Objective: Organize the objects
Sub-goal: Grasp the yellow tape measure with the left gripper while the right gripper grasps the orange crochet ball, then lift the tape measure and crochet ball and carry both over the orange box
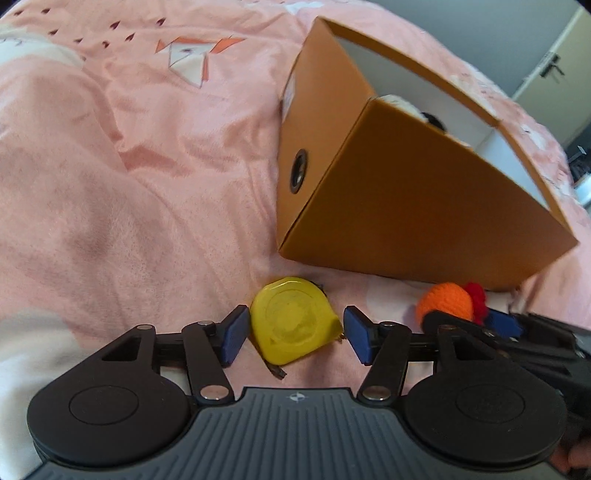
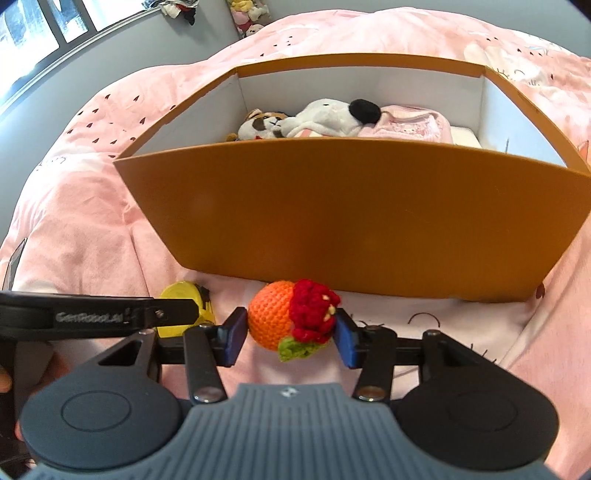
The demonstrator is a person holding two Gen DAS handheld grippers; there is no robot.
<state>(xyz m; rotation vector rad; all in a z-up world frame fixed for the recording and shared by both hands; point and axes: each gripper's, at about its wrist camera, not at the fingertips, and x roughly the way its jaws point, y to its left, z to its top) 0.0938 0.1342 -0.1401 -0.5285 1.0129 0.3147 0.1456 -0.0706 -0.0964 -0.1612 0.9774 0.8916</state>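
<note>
A yellow tape measure lies on the pink bedspread between the pads of my left gripper; the left pad touches it, the right pad stands a little off. It also shows in the right wrist view. An orange crochet ball with a red flower sits between the pads of my right gripper, both pads against it. It shows in the left wrist view too. An open orange box stands just beyond, holding plush toys.
The box has a round metal-ringed hole in its end wall. The pink bedspread stretches wrinkled to the left. A window and more plush toys are at the back. The left gripper's arm crosses the right view.
</note>
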